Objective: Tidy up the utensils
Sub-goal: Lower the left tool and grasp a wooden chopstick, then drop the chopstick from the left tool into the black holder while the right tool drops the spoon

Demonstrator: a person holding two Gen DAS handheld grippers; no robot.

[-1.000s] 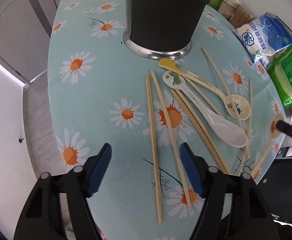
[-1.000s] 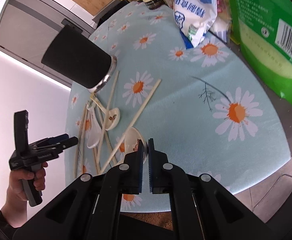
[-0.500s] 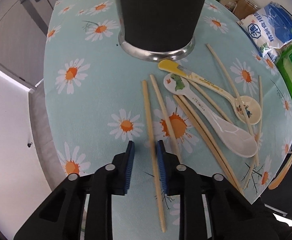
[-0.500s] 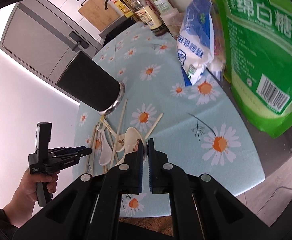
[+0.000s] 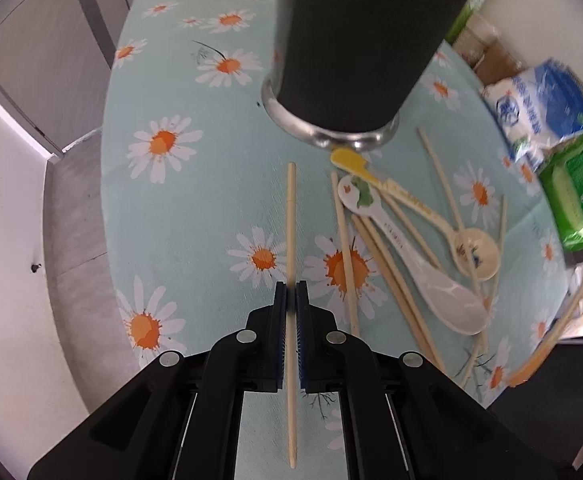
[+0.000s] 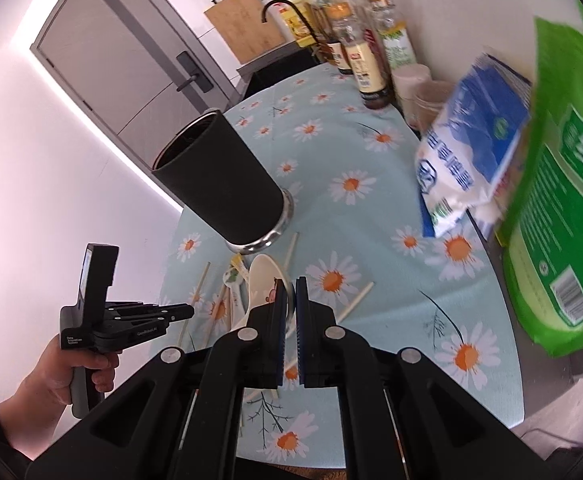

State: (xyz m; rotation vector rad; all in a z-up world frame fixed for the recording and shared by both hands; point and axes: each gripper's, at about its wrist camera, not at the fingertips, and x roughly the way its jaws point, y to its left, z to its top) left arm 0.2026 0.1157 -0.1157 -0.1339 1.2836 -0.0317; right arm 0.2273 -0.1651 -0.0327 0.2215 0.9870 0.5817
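Observation:
My left gripper (image 5: 290, 292) is shut on a wooden chopstick (image 5: 291, 220), which points toward the black utensil cup (image 5: 351, 48) with a steel base. To the right on the daisy tablecloth lie several more chopsticks (image 5: 345, 248), a white spoon (image 5: 423, 272) and a yellow-handled spoon (image 5: 431, 212). My right gripper (image 6: 290, 296) is shut on a cream spoon (image 6: 263, 280), held in the air above the pile, with the cup (image 6: 219, 184) beyond it. That spoon also shows at the right edge of the left wrist view (image 5: 559, 320). The left gripper shows in the right wrist view (image 6: 187, 311).
A blue-white bag (image 6: 467, 164) and a green bag (image 6: 563, 216) stand at the table's right side. Bottles (image 6: 367, 60) stand at the back. The round table's edge (image 5: 107, 184) drops to the floor at left. A door (image 6: 139, 60) is behind.
My left gripper closed on the leftmost chopstick and lifted it. My right gripper rose from the table with the cream spoon and moved nearer the cup.

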